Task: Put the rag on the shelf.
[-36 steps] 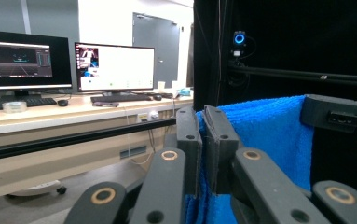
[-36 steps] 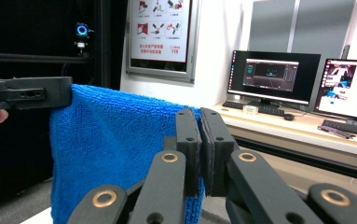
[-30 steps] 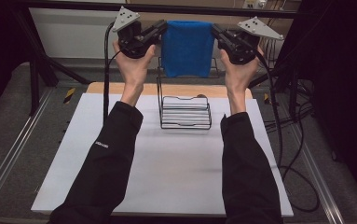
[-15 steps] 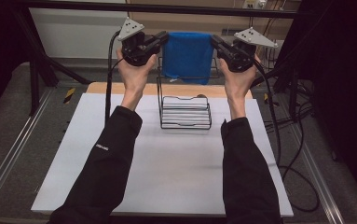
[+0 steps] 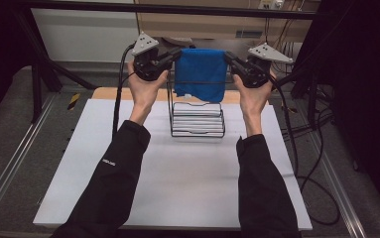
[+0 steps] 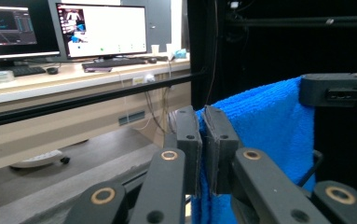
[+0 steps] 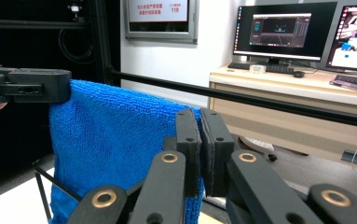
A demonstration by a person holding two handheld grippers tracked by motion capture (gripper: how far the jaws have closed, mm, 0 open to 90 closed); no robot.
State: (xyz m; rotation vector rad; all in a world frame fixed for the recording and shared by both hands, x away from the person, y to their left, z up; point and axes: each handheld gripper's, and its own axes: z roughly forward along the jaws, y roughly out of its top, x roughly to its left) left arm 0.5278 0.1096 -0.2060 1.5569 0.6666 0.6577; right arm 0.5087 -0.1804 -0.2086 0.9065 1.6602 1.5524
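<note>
A blue cloth (image 5: 200,74) hangs stretched above a black wire rack (image 5: 197,119), which stands at the far middle of the white tabletop (image 5: 177,183). The left gripper (image 5: 173,53) pinches the cloth's upper left corner, its jaws pressed together on the fabric; the right gripper (image 5: 228,57) pinches the upper right corner the same way. In the left gripper view the cloth (image 6: 264,121) runs from the clamped jaws across to the other gripper (image 6: 337,89).

Beyond the rack, a tan board edge (image 5: 108,93) borders the tabletop, and a black frame bar (image 5: 177,9) crosses overhead. Grey floor (image 5: 9,139) and metal rails flank the tabletop; black cables (image 5: 311,163) trail to the right of the rack. Farther off, behind the cloth, a wooden desk (image 7: 297,88) carries monitors (image 7: 281,30) and a keyboard (image 6: 113,62).
</note>
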